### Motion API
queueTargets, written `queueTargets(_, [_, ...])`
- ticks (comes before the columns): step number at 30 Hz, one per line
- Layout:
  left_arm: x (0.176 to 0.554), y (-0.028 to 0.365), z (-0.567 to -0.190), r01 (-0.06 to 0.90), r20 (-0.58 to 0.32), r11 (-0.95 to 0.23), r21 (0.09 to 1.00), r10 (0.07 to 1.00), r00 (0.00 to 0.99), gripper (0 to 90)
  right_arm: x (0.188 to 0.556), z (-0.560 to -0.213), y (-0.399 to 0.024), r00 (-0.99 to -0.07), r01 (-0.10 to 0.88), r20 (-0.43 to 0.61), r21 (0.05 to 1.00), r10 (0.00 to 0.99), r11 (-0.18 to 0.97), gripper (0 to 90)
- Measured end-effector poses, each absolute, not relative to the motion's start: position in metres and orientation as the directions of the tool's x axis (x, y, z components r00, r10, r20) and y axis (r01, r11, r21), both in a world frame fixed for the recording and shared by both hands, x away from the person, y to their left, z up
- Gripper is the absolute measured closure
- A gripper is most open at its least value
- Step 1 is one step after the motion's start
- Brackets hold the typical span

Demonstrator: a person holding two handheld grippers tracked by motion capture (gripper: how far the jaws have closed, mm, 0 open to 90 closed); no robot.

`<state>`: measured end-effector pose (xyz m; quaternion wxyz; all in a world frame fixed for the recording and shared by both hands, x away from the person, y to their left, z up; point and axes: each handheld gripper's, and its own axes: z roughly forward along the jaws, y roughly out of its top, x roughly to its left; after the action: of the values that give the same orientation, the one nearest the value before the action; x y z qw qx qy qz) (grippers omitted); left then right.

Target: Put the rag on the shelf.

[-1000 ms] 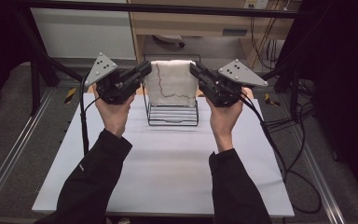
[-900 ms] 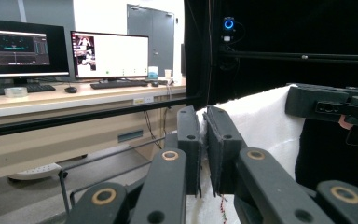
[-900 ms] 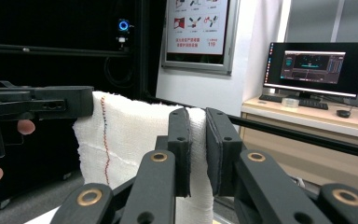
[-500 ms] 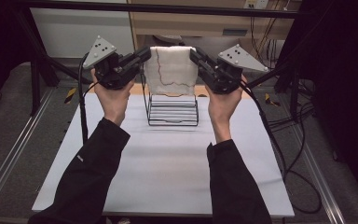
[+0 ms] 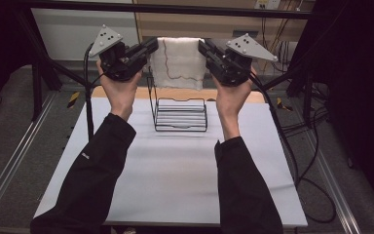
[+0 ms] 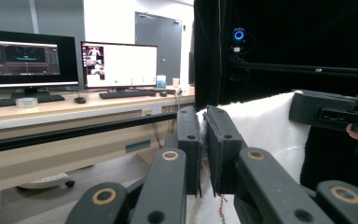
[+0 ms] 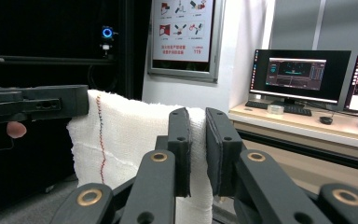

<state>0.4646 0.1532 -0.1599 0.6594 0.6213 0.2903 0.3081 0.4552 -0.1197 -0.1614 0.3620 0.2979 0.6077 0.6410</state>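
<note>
One counter (image 5: 175,175) is carrying the work, a white surface with a single black wire rack (image 5: 180,113) standing on it near the far edge. One white cloth (image 5: 179,62) with a thin red stitched line is hanging in the air above that rack, stretched between two grippers and held well clear of the counter. The left gripper (image 5: 151,46) is clamping the cloth's left top corner, and the right gripper (image 5: 203,48) is clamping the right top corner, both sets of jaws pressed together on the fabric.

The high view is giving the whole spread: two dark sleeves, two hands, the rack and the cloth hanging flat between the grippers. The left gripper view is showing its own gripper (image 6: 204,140) biting the cloth's (image 6: 265,130) edge, with the other gripper holding the far corner, plus two monitors (image 6: 119,64) on a desk behind. The right gripper view is showing its gripper (image 7: 196,140) pinching the cloth (image 7: 130,135), the red stitching running down it, a wall poster (image 7: 182,30) and further monitors.
</note>
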Motion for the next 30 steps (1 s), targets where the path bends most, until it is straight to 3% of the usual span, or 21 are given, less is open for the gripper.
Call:
queueTargets(14, [0.484,0.153,-0.144,-0.052,0.002,0.038,0.998,0.782,0.623,84.2,0.473,-0.146,-0.117,-0.553,-0.107,-0.061,0.994,0.831,0.002,81.3])
queueTargets(30, [0.508,0.155,-0.152,-0.030,-0.001,0.024,0.999,0.800,0.600,84.2,0.506,-0.151,-0.112,-0.555,-0.069,-0.044,0.998,0.831,0.007,81.3])
